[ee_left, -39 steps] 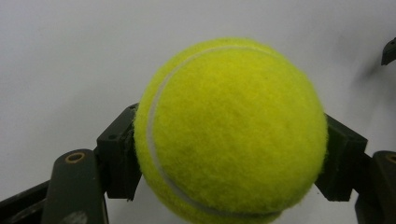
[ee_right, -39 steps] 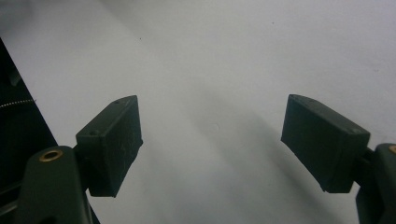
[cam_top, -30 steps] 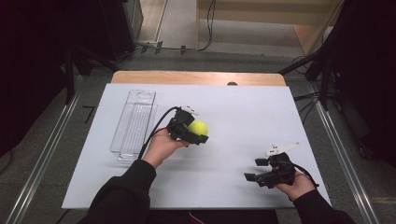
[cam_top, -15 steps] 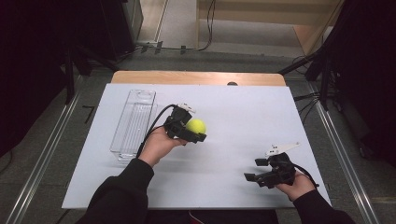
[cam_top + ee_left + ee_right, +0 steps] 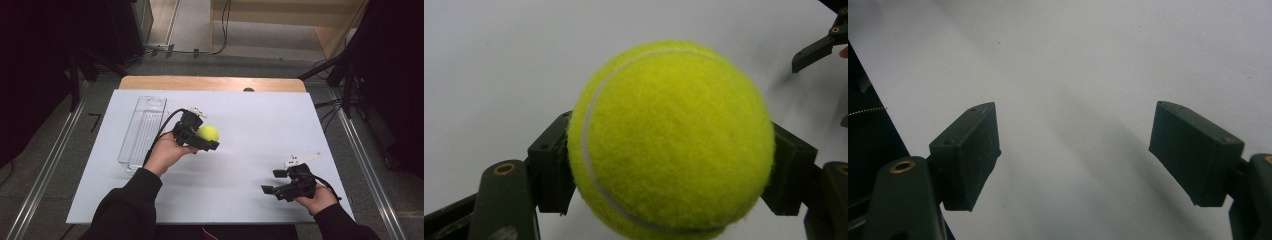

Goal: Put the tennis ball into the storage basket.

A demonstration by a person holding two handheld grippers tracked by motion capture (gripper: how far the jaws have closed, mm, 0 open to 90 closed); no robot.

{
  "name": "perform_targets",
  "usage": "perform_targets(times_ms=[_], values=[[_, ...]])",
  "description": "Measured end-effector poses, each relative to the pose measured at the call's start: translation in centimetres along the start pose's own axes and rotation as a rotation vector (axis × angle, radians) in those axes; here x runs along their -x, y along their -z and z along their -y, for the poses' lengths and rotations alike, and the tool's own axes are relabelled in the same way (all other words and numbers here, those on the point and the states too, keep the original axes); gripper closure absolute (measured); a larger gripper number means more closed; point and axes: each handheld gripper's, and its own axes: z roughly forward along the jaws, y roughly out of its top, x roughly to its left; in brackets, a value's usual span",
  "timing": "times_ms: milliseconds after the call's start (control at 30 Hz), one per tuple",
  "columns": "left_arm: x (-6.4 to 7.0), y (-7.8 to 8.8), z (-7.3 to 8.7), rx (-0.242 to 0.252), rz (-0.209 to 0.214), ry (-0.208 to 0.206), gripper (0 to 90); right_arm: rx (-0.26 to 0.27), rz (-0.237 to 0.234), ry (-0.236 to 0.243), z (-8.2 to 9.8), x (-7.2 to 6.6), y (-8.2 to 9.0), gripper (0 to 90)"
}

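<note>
From above, my left gripper (image 5: 204,139) clamps the tennis ball (image 5: 207,132) over the table (image 5: 260,120); the clear bin (image 5: 142,131) lies just left. Close up, the ball (image 5: 671,140) sits squeezed. My right gripper (image 5: 1073,155) gapes, holding nothing.

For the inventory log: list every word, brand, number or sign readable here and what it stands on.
No readable text anywhere.
Tennis ball in the left gripper: a white seam, no brand on the visible side.
Clear container, white table and right gripper: unmarked.
</note>
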Motion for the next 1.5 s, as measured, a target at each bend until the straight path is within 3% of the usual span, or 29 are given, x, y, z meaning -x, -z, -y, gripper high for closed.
perform_targets(times_ms=[800, 1500], values=[[-0.5, 2.8, -0.3, 0.022, -0.014, 0.001, 25.5, 0.001, 0.002, 0.002, 0.0, 0.0, 0.0, 18.2], [-1.9, 4.5, 0.4, 0.042, -0.040, 0.044, 25.5, -0.002, -0.002, 0.007, -0.1, 0.0, -0.1, 18.2]])
